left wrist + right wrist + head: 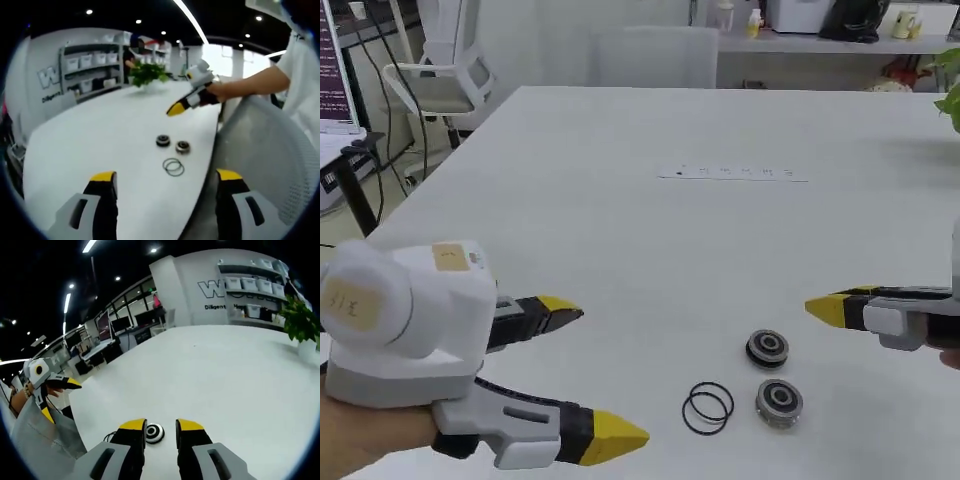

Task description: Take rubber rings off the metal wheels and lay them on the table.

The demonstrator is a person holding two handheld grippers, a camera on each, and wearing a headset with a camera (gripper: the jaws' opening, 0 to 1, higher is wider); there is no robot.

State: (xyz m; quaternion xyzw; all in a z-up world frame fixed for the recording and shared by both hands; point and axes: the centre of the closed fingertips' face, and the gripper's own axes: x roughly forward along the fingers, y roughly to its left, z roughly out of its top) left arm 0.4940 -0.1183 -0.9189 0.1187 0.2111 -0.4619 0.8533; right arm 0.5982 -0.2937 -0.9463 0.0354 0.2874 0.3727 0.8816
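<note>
White table (620, 200), head view: two metal wheels (767, 347) lay side by side right of centre in the lower frame, touching neither claw. Two black rubber rings (707, 407), overlapping, lay flat on the top just left of the lower wheel. Left gripper (588, 372) at lower left, yellow-tipped jaws spread wide, nothing between them. Right gripper (830, 308) came in from the right edge; its jaw gap could not be read from this side.

Left gripper view: left gripper (166, 175) jaws wide apart at the bottom. Rubber rings (173, 167) at centre, metal wheels (163, 141) just above them. Right gripper (177, 108) higher still, held on a forearm (240, 86).

Right gripper view: right gripper (161, 425) jaws a narrow slit apart, gripping nothing. One metal wheel (154, 432) sat on the table, seen through the slit. Left gripper (60, 399) at the left edge, jaws parted.
</note>
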